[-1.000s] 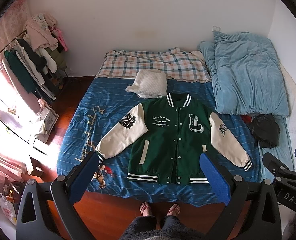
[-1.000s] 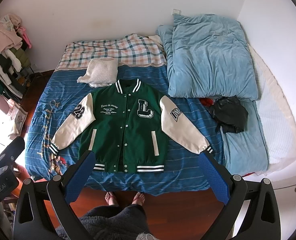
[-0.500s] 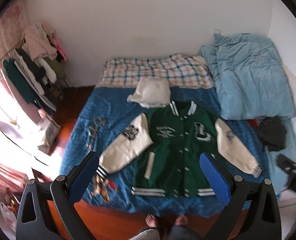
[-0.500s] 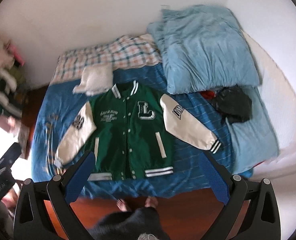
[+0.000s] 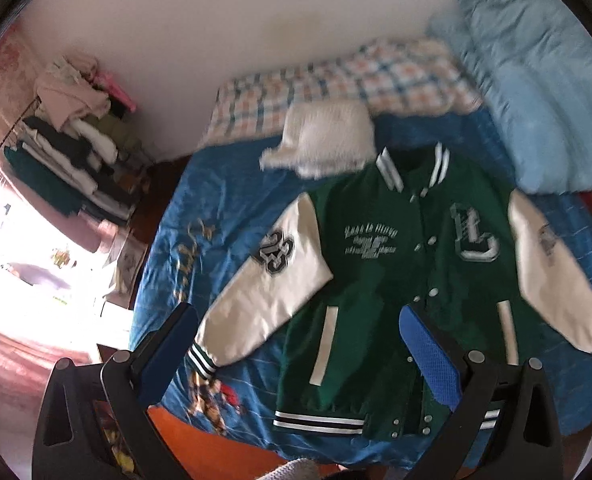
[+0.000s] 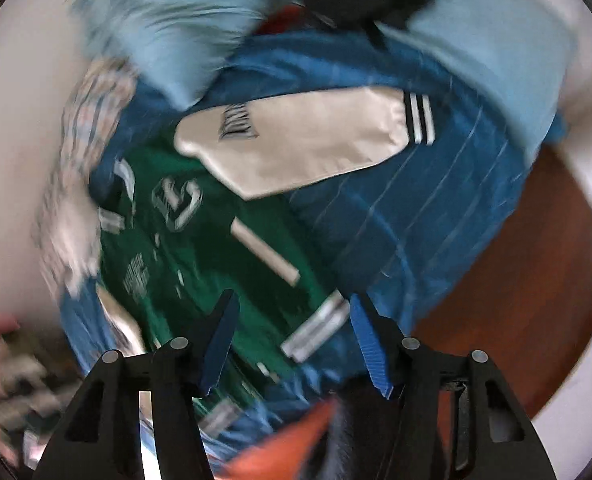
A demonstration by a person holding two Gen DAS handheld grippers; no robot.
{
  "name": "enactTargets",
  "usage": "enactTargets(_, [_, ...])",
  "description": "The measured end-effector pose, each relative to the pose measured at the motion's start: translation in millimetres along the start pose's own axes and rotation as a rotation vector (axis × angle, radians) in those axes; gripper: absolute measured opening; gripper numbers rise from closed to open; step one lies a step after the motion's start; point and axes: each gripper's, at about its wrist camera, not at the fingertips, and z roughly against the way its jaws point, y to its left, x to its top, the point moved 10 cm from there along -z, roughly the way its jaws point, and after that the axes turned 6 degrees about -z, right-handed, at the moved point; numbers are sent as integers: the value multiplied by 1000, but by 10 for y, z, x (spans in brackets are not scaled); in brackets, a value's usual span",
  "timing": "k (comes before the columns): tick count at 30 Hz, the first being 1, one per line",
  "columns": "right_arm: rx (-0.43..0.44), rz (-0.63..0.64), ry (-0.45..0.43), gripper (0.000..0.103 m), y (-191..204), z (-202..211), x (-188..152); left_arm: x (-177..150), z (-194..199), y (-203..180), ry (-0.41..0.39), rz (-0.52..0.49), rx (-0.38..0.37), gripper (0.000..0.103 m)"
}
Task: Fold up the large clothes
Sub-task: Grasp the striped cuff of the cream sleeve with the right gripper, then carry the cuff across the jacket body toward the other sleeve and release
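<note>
Two claws are ours; the left gripper (image 5: pixel 296 354) holds its jaws spread wide above the jacket's lower half, gripping nothing; the right gripper (image 6: pixel 291 346) keeps its jaws parted over the striped hem, also gripping nothing; the green jacket (image 5: pixel 380 280) lies flat and face up on the blue bedsheet (image 5: pixel 211 216), cream sleeves spread, a white folded garment (image 5: pixel 324 140) at its collar.
</note>
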Motion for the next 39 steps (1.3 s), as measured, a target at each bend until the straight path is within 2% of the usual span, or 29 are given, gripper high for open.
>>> enactTargets(4, [96, -181, -14, 65, -426, -832, 665, -2, -705, -447, 114, 39, 14, 103])
enactTargets(7, [84, -306, -40, 65, -814, -1428, 1124, -46, -1247, -851, 209, 45, 10, 103])
enactTargets(9, [57, -404, -46, 65, -1128, -1817, 1391, -43, -1581, -1145, 244, 39, 1, 103])
enactTargets(12, [62, -516, -73, 65, -1414, -2235, 1723, -6, -1911, -1464, 260, 19, -2, 103])
enactTargets(17, [61, -525, -183, 67, -1435, -2524, 2216, 72, -2268, -1910, 276, -21, -28, 103])
enactTargets(18, [64, -520, -209, 65, -1379, -2529, 2301, 81, -2334, -1991, 279, -29, -37, 103])
enactTargets(20, [83, -533, -262, 41, -1262, -2575, 2450, 126, -2469, -2132, 282, -36, -56, 103])
enactTargets(22, [88, -545, -280, 24, -1142, -2594, 2531, 117, -2587, -2215, 291, -48, -69, 103])
enactTargets(23, [90, -546, -290, 21, -1056, -2591, 2576, 112, -2635, -2234, 295, -54, -75, 103])
enactTargets(25, [83, -521, -316, 20, -839, -2482, 2615, 128, -2670, -2230, 291, -57, -86, 103])
enactTargets(27, [98, -438, -359, 19, -468, -2232, 2655, 159, -2655, -2166, 270, -54, -94, 103])
enactTargets(29, [149, -324, -400, 19, 62, -1916, 2681, 165, -2642, -2032, 259, -44, -102, 103])
enactTargets(32, [223, -156, -404, 18, 986, -1566, 2575, 69, -2721, -1772, 292, 3, -113, 103])
enactTargets(36, [332, 42, -318, 18, 2420, -1480, 2170, -207, -2883, -1161, 350, 86, -65, 103])
enactTargets(39, [370, 219, -201, 18, 3511, -1755, 1662, -381, -2999, -681, 384, 179, -42, 103])
